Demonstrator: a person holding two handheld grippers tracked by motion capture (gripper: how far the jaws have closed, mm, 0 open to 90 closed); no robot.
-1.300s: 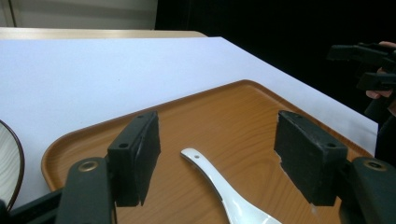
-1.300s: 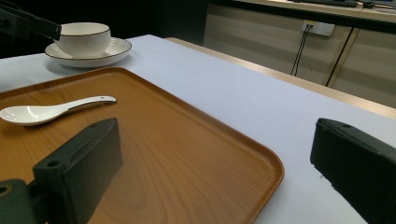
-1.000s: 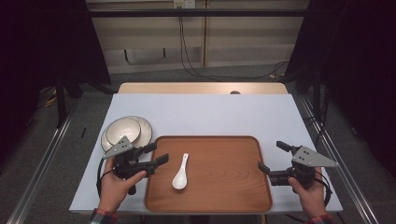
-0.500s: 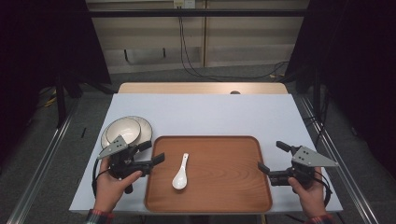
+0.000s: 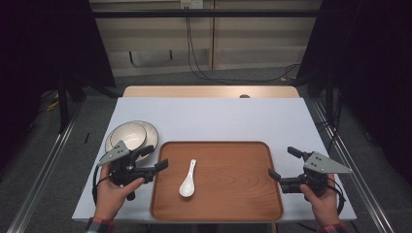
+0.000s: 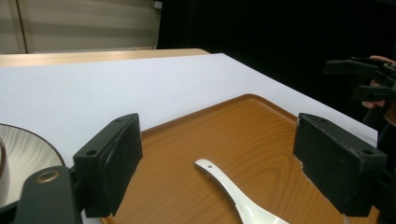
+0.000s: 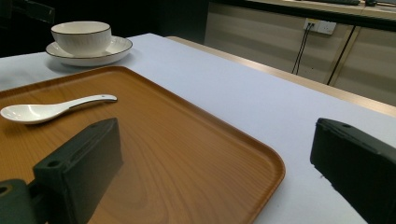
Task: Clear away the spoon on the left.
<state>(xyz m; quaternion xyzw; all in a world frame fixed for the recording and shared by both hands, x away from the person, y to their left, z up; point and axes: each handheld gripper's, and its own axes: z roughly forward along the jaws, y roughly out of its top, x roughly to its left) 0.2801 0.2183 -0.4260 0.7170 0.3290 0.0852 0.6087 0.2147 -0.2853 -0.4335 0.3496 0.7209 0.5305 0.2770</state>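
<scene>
Your left gripper (image 5: 154, 156) sits at the left edge of the wooden tray (image 5: 243, 204), with its jaws pointing across the tray; they have just been opening and now stand wide apart with nothing between the pads. The spoon (image 5: 187, 180) lies on the tray just beyond those jaws, apart from them, and in the left gripper view its handle (image 6: 219, 179) runs up between the two black pads (image 6: 112, 163) while touching neither. It lies bowl up, with the bowl toward you and the handle pointing away toward the far edge of the tray. Your right gripper (image 5: 284, 164) rests at the tray's right edge, well apart from the spoon, its jaws also wide open and holding nothing. The spoon is glossy white, of what looks like ceramic, with a short curved handle that has a small hole near its tip. The tray is a rounded rectangle of warm brown with a visible wood grain and a low raised rim. It lies on a pale, matte table cover (image 5: 218, 116). Behind your left gripper a white bowl (image 5: 128, 136) with fine ribbing and a dark rim line stands on a matching saucer (image 5: 150, 133).
</scene>
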